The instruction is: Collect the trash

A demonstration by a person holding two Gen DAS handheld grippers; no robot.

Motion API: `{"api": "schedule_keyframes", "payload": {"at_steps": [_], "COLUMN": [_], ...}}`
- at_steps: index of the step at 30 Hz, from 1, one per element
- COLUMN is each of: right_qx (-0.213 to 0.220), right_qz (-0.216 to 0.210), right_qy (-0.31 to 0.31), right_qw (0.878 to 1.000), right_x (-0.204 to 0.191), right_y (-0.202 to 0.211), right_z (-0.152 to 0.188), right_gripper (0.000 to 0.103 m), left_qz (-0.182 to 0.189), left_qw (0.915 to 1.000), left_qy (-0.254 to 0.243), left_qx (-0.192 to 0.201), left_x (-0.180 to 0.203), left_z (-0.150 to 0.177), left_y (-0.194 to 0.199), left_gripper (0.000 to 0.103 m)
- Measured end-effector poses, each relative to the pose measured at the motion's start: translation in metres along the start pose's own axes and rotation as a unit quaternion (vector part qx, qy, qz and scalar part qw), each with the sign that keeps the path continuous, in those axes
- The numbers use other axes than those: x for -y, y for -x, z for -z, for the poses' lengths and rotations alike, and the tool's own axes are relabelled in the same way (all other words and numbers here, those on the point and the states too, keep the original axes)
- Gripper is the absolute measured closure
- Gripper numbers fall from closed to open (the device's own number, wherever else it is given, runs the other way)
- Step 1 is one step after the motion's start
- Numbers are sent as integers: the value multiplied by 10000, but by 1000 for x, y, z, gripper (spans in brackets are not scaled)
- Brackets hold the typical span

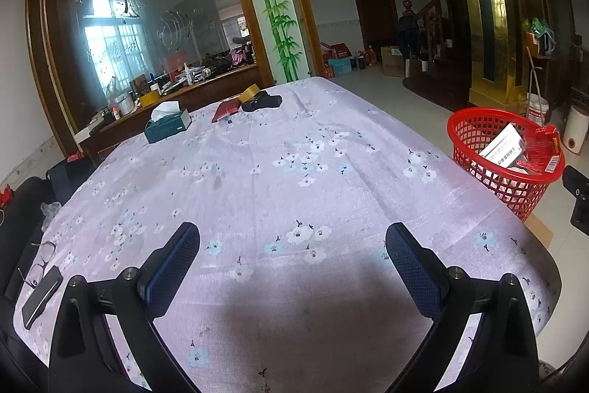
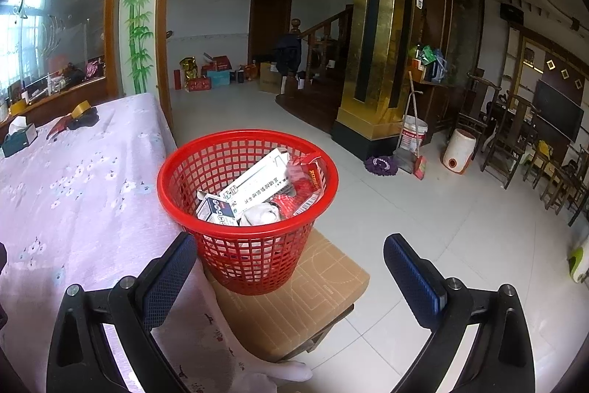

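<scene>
Both the left gripper (image 1: 292, 247) and right gripper (image 2: 289, 253) hover with fingers spread wide, empty; the red basket (image 2: 247, 205) at frame centre already holds cartons, seemingly staged beside the table (image 1: 279, 172) for easy drops.

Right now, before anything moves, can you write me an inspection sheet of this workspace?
Surface: table under a lilac floral cloth, mostly bare in the middle.
Job's things: red mesh basket beside the table on a tan stool; it holds a white carton, a small blue-white box, red wrappers and a crumpled tissue.
Clutter: tissue box, tape roll, red packet and dark case at the far edge; eyeglasses and phone at the near left.
Grippers: left tool open and empty over the table; right tool open and empty near the basket.
Cables: nothing seen.
Surroundings: tiled floor, gold pillar, staircase, boxes, wooden chairs.
</scene>
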State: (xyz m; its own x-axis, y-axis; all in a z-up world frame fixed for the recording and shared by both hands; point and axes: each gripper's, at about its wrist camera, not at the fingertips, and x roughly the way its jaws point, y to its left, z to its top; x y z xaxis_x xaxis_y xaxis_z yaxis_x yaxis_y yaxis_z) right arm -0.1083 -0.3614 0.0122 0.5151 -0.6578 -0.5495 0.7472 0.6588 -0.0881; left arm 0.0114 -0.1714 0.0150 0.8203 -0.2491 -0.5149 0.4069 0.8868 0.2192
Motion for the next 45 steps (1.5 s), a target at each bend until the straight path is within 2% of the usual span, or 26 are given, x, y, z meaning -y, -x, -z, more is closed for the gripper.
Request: {"api": "schedule_keyframes", "payload": {"at_steps": [45], "right_qx": [91], "right_qz": [-77], "right_qy": [59], "right_qw": [9999], "right_x": [-5], "right_y": [4], "right_z": [-3], "right_gripper": [0], "left_qz": [143], "left_qw": [9998], "left_qy": [124], "left_qx": [-42], "left_x": [3], "left_z": [7], "left_y": [-1], "left_gripper": [3]}}
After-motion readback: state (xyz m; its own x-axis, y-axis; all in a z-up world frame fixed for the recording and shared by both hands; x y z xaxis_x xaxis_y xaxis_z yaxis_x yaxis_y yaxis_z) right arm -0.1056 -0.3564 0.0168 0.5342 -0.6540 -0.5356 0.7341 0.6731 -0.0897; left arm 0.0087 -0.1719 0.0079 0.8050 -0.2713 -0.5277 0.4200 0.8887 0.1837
